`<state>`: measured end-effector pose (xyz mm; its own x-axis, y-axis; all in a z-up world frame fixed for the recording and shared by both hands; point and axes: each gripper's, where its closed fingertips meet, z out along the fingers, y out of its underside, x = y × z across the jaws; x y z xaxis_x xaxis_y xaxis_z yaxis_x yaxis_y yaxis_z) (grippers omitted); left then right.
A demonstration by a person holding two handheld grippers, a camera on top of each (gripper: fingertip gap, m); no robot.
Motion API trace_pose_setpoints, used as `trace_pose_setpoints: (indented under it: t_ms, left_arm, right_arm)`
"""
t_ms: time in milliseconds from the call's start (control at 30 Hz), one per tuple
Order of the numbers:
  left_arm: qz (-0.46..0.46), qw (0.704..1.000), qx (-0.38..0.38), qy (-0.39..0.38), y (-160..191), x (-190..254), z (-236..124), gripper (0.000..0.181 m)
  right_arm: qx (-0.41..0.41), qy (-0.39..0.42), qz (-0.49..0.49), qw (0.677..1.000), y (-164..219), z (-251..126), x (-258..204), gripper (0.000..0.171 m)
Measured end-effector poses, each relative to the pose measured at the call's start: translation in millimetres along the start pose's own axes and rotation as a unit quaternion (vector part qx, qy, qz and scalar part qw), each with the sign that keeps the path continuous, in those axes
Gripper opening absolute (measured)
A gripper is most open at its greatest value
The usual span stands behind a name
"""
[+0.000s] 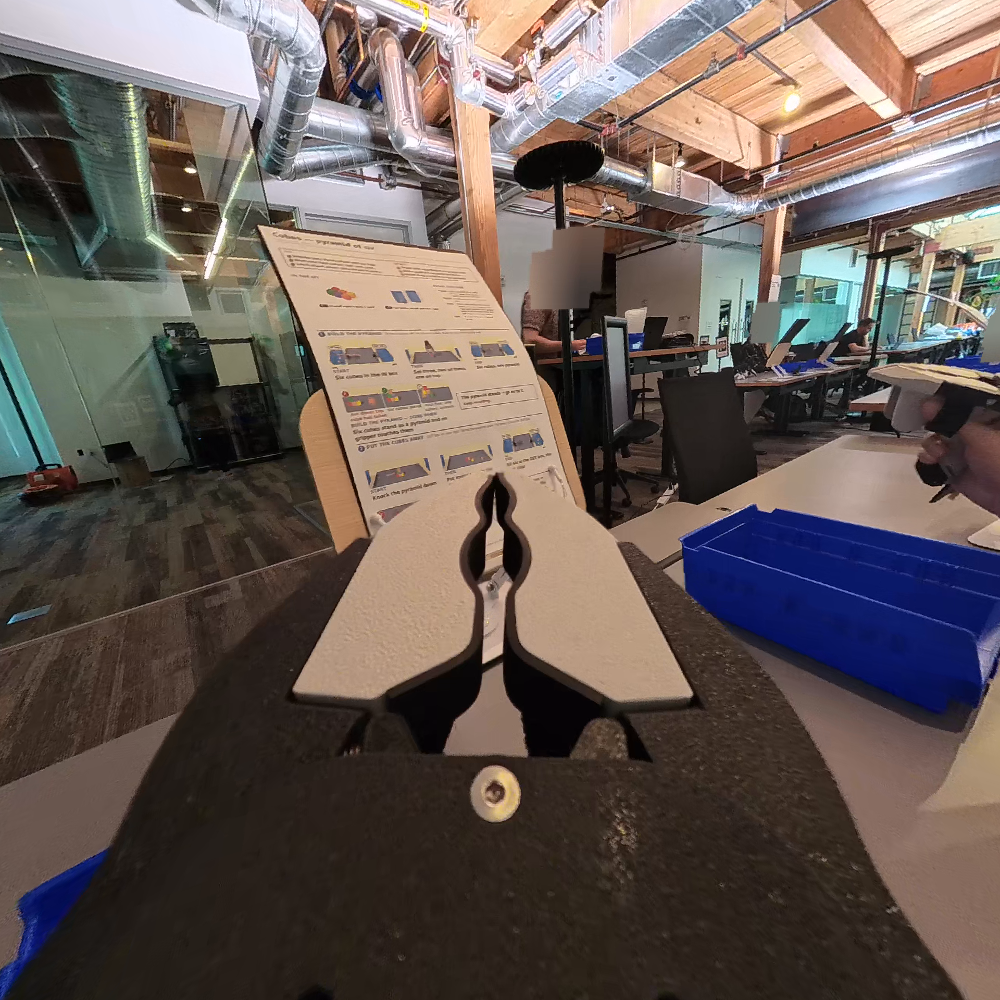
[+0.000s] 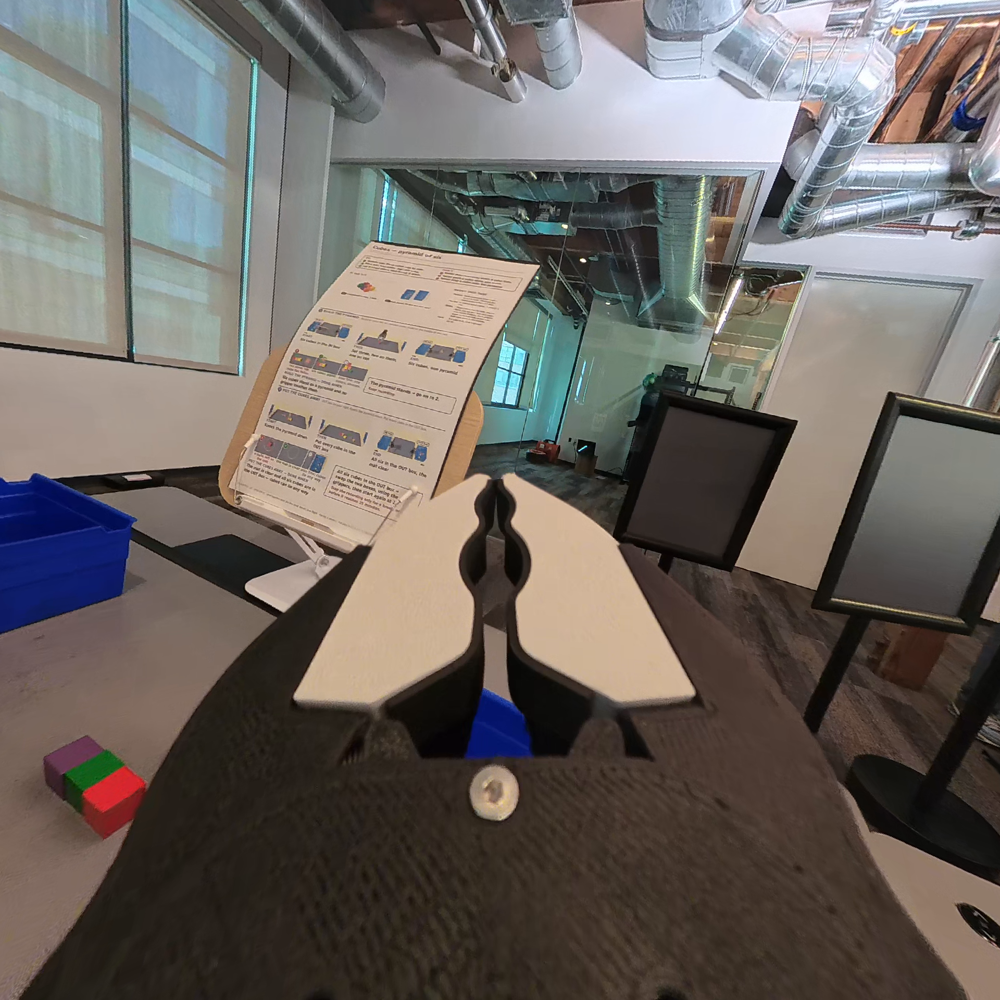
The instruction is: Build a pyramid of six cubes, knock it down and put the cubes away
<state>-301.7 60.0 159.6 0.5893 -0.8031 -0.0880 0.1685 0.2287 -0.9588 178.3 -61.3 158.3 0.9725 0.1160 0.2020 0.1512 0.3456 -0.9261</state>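
Observation:
In the right wrist view, a purple cube point(image 2: 73, 757), a green cube point(image 2: 93, 772) and a red cube point(image 2: 114, 800) sit touching in a row on the grey table, at the lower left, left of my right gripper point(image 2: 497, 479). That gripper is shut and empty, raised above the table. My left gripper point(image 1: 496, 476) is also shut and empty, pointing at the instruction sheet. A blue bin point(image 1: 844, 600) lies to its right on the table. The right gripper's handle, held by a hand, shows in the left wrist view point(image 1: 920, 400). Other cubes are out of sight.
A printed instruction sheet point(image 1: 411, 373) on a wooden stand stands at the table's far edge; it also shows in the right wrist view point(image 2: 379, 389). A blue bin point(image 2: 48, 546) sits at the left. Another blue bin shows under the right gripper point(image 2: 498, 728). Framed floor signs point(image 2: 703, 481) stand beyond the table. Across from one pair of fingers to the other is roughly 50 cm.

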Motion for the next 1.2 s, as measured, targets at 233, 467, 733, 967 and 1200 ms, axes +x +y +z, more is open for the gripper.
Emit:
trace_pose_setpoints:
  t_ms: [233, 467, 733, 967, 1200]
  left_arm:
    - [-0.011, 1.0, -0.006, -0.013, 2, -8, -2, 0.0]
    - [-0.008, 1.0, -0.015, -0.012, 5, -7, -1, 0.0]
    - [-0.003, 0.998, -0.057, -0.023, 16, -15, -2, 0.0]
    - [0.08, 0.9, -0.375, -0.207, 105, -95, -51, 0.001]
    - [0.012, 0.826, -0.525, -0.204, 201, -115, -71, 0.019]
  right_arm:
    - [-0.015, 0.002, -0.015, 1.0, 4, 3, -2, 0.001]
    - [-0.02, -0.002, -0.014, 1.0, 6, 4, -4, 0.001]
    - [-0.032, -0.01, -0.017, 0.999, 10, 7, -8, 0.001]
    - [-0.043, -0.023, -0.012, 0.999, 14, 9, -12, 0.001]
    - [-0.044, -0.031, -0.005, 0.999, 15, 10, -13, 0.001]
